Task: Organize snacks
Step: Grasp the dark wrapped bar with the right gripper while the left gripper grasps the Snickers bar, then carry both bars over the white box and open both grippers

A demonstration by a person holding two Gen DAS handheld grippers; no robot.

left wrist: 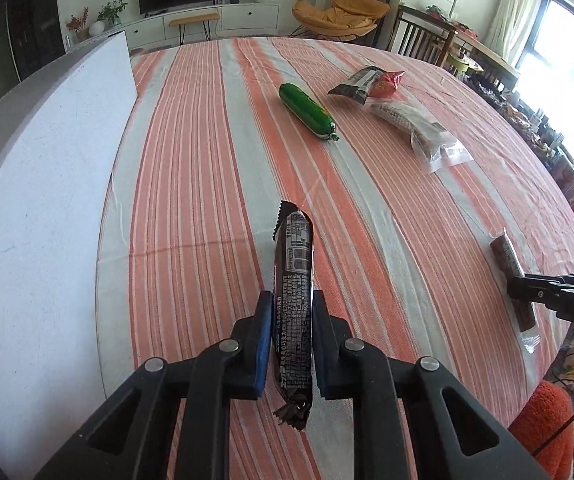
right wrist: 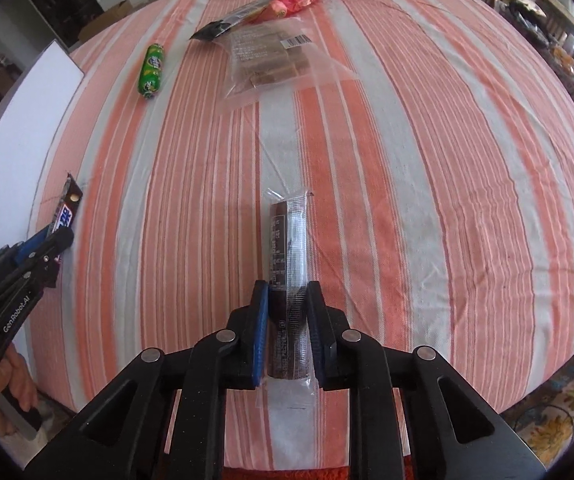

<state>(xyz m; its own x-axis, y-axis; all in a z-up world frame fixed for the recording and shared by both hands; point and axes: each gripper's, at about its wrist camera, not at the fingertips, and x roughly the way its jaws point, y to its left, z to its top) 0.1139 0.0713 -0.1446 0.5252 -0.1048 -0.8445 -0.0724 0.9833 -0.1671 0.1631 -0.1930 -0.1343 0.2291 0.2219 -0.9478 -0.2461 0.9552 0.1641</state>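
My left gripper (left wrist: 290, 300) is shut on a dark chocolate bar wrapper (left wrist: 293, 276) and holds it above the striped tablecloth; it also shows in the right wrist view (right wrist: 61, 240) at the left. My right gripper (right wrist: 285, 292) is shut on a brown snack bar in clear wrap (right wrist: 288, 264), low over the cloth; it shows at the right edge of the left wrist view (left wrist: 513, 292). A green sausage snack (left wrist: 307, 112), a clear bag of brown pieces (left wrist: 419, 130) and a red and black packet (left wrist: 371, 84) lie farther back.
A white board (left wrist: 47, 184) stands along the left side of the table (left wrist: 191, 152). The table's right edge drops off near chairs and clutter (left wrist: 547, 128). A patterned rug (right wrist: 567, 396) lies below the near edge.
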